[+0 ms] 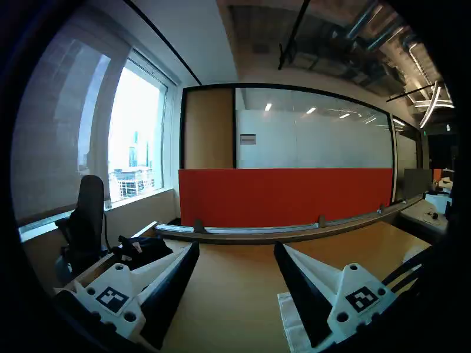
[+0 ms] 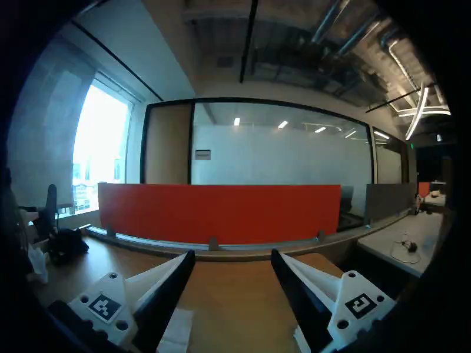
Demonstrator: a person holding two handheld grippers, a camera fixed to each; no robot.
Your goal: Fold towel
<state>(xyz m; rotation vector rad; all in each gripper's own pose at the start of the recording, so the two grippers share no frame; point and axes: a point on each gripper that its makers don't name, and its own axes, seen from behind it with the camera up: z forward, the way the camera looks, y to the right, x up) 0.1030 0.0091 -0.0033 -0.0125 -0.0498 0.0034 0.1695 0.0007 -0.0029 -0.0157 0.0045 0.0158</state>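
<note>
the left gripper [image 1: 235, 246] and right gripper [image 2: 232, 253] hang open and empty over the tan wooden bench [image 1: 235, 294]; the white cloth towel [image 1: 289, 320] lies on its near side, a red divider panel [image 1: 282, 197] along its far edge.

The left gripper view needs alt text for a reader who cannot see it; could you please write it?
The left gripper is open above a wooden desk, the edge of a white towel at lower right. Behind are a red divider panel, and at left a black bag, office chair and bright window.
</note>
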